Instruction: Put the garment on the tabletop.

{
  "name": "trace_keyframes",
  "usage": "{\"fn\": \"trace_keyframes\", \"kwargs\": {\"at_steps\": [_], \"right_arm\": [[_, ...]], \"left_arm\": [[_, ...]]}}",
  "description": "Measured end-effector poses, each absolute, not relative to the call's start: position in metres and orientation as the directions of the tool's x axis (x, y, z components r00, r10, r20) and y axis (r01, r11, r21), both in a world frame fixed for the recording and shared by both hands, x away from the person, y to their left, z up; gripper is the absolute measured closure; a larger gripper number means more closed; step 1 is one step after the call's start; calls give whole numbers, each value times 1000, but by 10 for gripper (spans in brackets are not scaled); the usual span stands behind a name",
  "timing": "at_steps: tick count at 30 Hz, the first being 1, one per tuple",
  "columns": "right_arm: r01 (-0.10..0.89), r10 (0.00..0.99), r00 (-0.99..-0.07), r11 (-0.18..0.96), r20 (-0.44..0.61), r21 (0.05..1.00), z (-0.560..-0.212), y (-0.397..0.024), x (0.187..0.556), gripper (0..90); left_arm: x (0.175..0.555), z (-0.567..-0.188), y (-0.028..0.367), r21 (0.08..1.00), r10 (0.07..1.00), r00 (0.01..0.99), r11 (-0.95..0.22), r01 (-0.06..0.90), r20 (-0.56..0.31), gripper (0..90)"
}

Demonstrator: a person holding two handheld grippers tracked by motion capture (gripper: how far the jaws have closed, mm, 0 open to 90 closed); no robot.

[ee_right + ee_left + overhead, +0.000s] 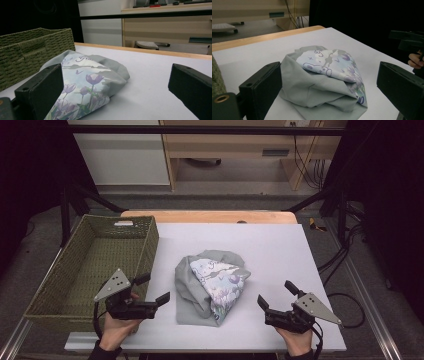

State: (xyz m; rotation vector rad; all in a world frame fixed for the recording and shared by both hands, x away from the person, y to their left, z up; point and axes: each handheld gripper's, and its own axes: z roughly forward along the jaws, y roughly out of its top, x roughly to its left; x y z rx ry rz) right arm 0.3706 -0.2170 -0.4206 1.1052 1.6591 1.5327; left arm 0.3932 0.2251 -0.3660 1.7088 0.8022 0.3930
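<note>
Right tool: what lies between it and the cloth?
Bare white table. In the high view, nothing sits between the open right tool and the cloth; they are apart.

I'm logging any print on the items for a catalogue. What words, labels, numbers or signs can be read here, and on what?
"Gr...": purple script on the flower-printed panel of the grey cloth, seen in the right gripper view; the rest of the word is folded under and cannot be read.
Purple curls on the same print in the left gripper view: too blurred to read.
Woven basket: no text visible.
</note>
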Motion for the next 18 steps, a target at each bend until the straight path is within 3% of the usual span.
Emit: {"fn": "trace_keyframes", "kwargs": {"at_steps": [18], "right_arm": [[177,876,-473,-15,98,984,-420,-221,369,3]], "left_arm": [[383,-375,244,937,714,682,-109,333,-159,52]]}}
